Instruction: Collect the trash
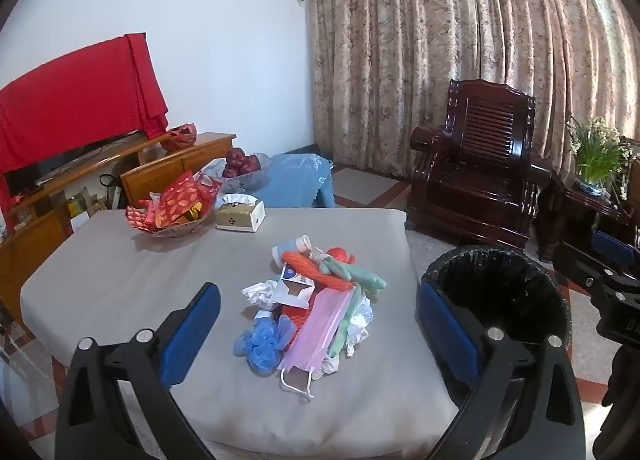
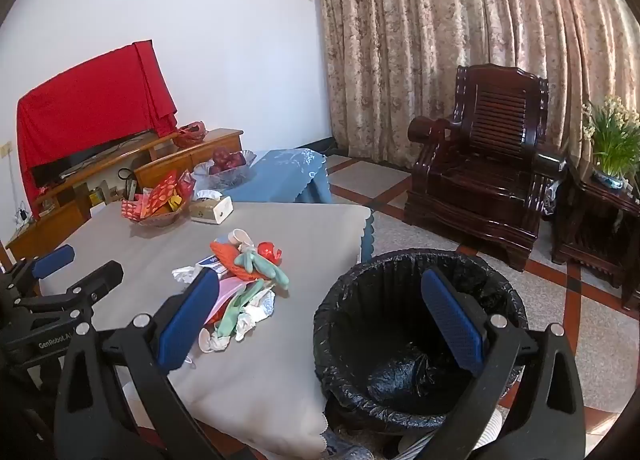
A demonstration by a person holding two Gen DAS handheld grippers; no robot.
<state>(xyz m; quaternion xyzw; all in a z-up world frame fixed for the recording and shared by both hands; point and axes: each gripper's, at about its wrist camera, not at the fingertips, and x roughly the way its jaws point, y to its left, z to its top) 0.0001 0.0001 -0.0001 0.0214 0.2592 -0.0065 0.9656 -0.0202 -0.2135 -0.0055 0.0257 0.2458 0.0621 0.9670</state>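
A pile of trash (image 1: 312,300) lies on the grey-covered table (image 1: 120,280): a pink face mask, blue plastic cover, white tissues, green gloves, orange net, a small carton. The pile also shows in the right wrist view (image 2: 244,280). A bin with a black bag (image 2: 400,332) stands at the table's right corner, also in the left wrist view (image 1: 500,292). My left gripper (image 1: 320,332) is open and empty, hovering before the pile. My right gripper (image 2: 320,324) is open and empty, between pile and bin.
A bowl of red packets (image 1: 172,212) and a tissue box (image 1: 240,212) sit at the table's far side. A blue-covered low table with a fruit bowl (image 1: 244,168), a dark wooden armchair (image 1: 476,180), a TV cabinet (image 1: 80,180) and a plant (image 1: 596,160) stand beyond.
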